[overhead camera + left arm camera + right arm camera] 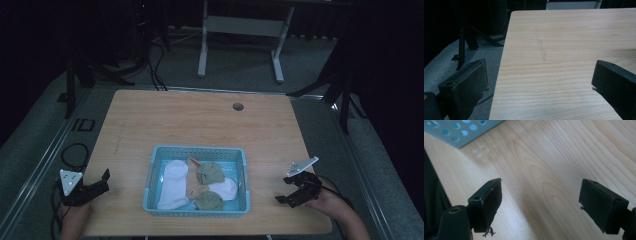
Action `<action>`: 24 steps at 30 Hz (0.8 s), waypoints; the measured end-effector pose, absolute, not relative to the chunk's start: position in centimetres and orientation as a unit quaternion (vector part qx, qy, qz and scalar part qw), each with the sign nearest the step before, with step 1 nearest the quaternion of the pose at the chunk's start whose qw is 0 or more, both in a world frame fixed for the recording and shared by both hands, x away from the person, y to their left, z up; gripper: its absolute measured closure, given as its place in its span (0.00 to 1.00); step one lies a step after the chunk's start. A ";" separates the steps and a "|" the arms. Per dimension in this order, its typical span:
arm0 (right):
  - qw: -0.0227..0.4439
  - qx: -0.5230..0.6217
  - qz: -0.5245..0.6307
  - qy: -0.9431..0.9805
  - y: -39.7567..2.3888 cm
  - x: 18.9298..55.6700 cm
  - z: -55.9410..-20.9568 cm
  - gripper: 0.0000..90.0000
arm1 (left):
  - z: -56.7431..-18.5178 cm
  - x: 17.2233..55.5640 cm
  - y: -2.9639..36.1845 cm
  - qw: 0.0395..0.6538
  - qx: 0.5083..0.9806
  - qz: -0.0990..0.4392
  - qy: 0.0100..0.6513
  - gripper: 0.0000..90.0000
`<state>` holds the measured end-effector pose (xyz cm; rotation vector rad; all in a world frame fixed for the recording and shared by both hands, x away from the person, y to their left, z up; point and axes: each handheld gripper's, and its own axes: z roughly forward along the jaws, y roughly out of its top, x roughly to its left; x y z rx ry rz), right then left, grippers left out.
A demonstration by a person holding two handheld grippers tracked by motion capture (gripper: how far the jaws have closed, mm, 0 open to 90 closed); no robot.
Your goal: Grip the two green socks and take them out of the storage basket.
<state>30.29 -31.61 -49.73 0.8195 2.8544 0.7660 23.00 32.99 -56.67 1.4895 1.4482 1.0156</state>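
At the table's point(210, 120) near left corner, the left hand point(75, 220) held the left gripper point(102, 181) low and level, aimed right toward the basket point(196, 151), its jaws spread wide with only bare wood between them. The basket sat at the near middle of the table, holding white, tan and green socks point(172, 185). To its right, near the table's near right edge, the right hand point(334, 202) held the right gripper point(289, 192) tilted down and pointing left toward the basket, jaws spread and empty.
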 end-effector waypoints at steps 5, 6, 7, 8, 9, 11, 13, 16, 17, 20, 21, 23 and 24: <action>0.033 0.254 0.255 0.932 -30.8 30.4 -49.0 0.20 | -56.7 23.0 33.0 0.403 0.590 0.402 0.573 0.00; 0.034 0.254 0.254 0.933 -30.6 30.3 -48.8 0.20 | -56.7 23.0 33.0 0.403 0.590 0.402 0.573 0.00; 0.034 0.250 0.255 0.933 -30.5 30.3 -48.7 0.20 | -56.7 23.0 33.0 0.403 0.590 0.402 0.573 0.00; 0.032 0.249 0.257 0.933 -30.3 30.3 -48.5 0.20 | -56.7 23.0 33.0 0.403 0.590 0.402 0.573 0.00; 0.036 0.247 0.259 0.933 -30.1 30.3 -48.3 0.20 | -56.7 23.0 33.0 0.403 0.590 0.402 0.573 0.00; 0.033 0.241 0.263 0.934 -29.8 30.3 -48.0 0.20 | -56.7 23.0 33.0 0.403 0.590 0.402 0.573 0.00; 0.031 0.236 0.266 0.934 -29.4 30.3 -47.6 0.20 | -56.7 23.0 33.0 0.403 0.590 0.402 0.573 0.00; 0.032 0.225 0.268 0.936 -28.8 30.3 -47.0 0.20 | -56.7 23.0 33.0 0.403 0.590 0.401 0.573 0.00; 0.034 0.222 0.271 0.936 -28.6 30.3 -46.7 0.20 | -56.7 23.0 33.0 0.403 0.591 0.401 0.573 0.00; 0.043 0.211 0.278 0.936 -28.0 30.3 -45.9 0.20 | -56.7 23.0 33.0 0.404 0.590 0.401 0.573 0.00; 0.048 0.209 0.278 0.936 -27.8 30.3 -45.6 0.20 | -56.7 23.0 33.0 0.404 0.590 0.401 0.572 0.00; 0.048 0.202 0.276 0.938 -27.4 30.3 -45.2 0.20 | -56.7 23.0 33.0 0.404 0.590 0.400 0.573 0.00; 0.050 0.201 0.276 0.939 -27.2 30.3 -45.0 0.20 | -56.7 23.0 33.0 0.404 0.591 0.399 0.573 0.00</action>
